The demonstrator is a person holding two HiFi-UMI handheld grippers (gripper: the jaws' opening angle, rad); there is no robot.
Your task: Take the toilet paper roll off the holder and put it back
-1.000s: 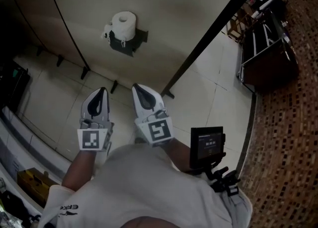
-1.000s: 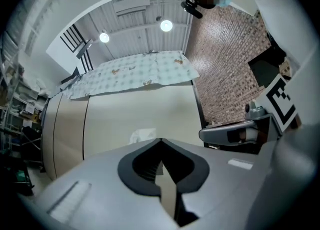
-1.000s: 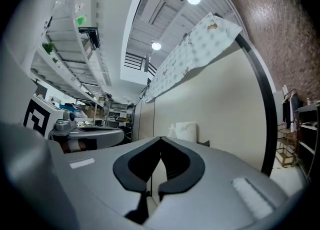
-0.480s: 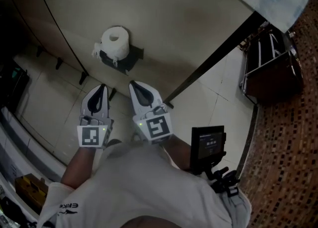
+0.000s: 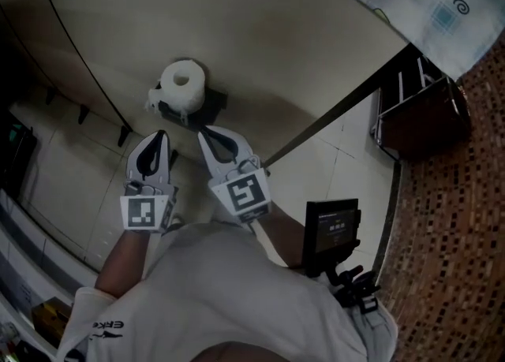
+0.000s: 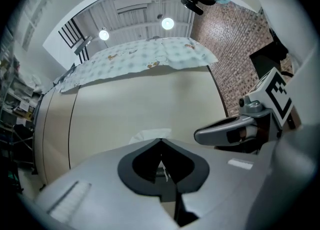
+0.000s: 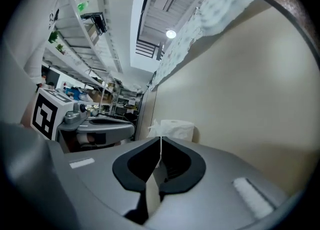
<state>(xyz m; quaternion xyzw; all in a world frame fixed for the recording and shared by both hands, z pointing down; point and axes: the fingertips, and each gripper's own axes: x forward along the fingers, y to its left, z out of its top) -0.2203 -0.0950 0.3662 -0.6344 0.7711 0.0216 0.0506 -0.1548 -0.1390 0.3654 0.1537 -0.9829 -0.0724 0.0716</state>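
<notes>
On the beige partition wall (image 5: 260, 45), the toilet paper roll (image 5: 183, 83) sits on its holder (image 5: 211, 102), apparently untouched. Left claw (image 5: 160, 138) and right claw (image 5: 207, 133) hover near it, both pinched closed and empty, so removing and replacing the roll are both still to do.

In its own view the left gripper (image 6: 160, 142) hides most of the toilet paper roll (image 6: 149, 134).
</notes>
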